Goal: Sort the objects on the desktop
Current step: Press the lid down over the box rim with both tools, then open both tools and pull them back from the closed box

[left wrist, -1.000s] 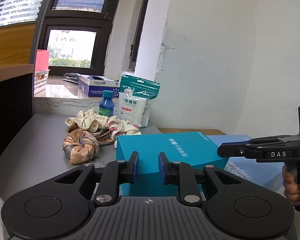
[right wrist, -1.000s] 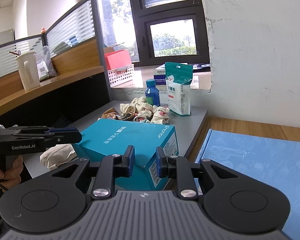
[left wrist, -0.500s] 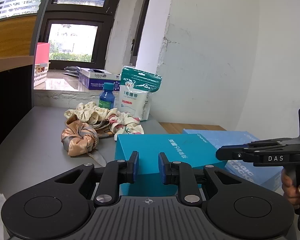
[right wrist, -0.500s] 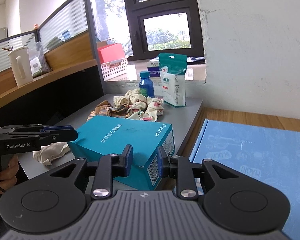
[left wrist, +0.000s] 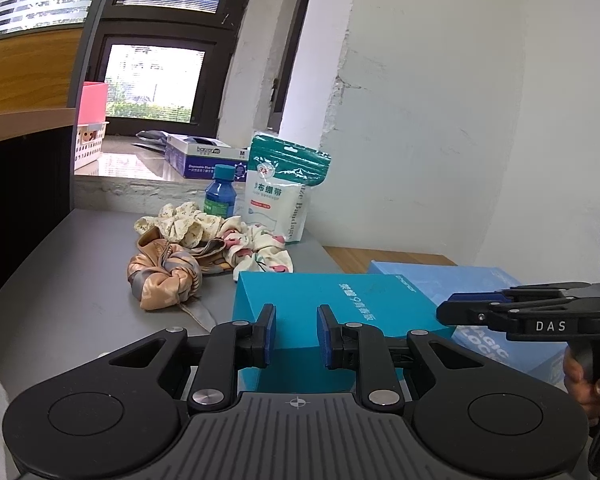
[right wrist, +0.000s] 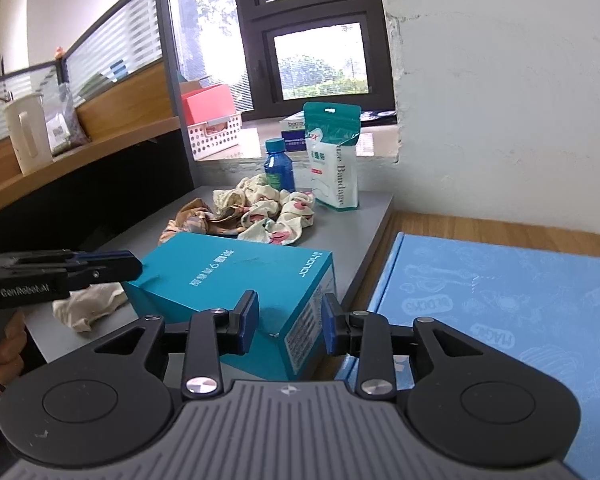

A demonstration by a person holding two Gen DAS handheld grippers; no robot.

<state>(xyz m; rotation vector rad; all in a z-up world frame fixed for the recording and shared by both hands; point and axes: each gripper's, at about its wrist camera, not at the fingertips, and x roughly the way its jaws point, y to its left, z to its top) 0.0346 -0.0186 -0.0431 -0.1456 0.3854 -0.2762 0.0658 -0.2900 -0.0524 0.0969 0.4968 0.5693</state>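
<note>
2 grippers at my teal box (right wrist: 236, 280), neither gripping it: right gripper (right wrist: 287, 322) is spreading its jaws around the near corner, left gripper (left wrist: 292, 334) nearly closed, empty.
I judge the box stiff, light, slick cardboard, best pinched across its short sides; behind it lie soft scrunchies (left wrist: 204, 240), beyond them the bandage pouch (left wrist: 284, 192).

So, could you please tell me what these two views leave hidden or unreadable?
- Left view: the teal cardboard box has its near lower face hidden behind the left claw.
- Right view: the large light-blue flat box is cut off by the picture's right edge.
- Right view: the small print on the teal box's end label is too small to read.
</note>
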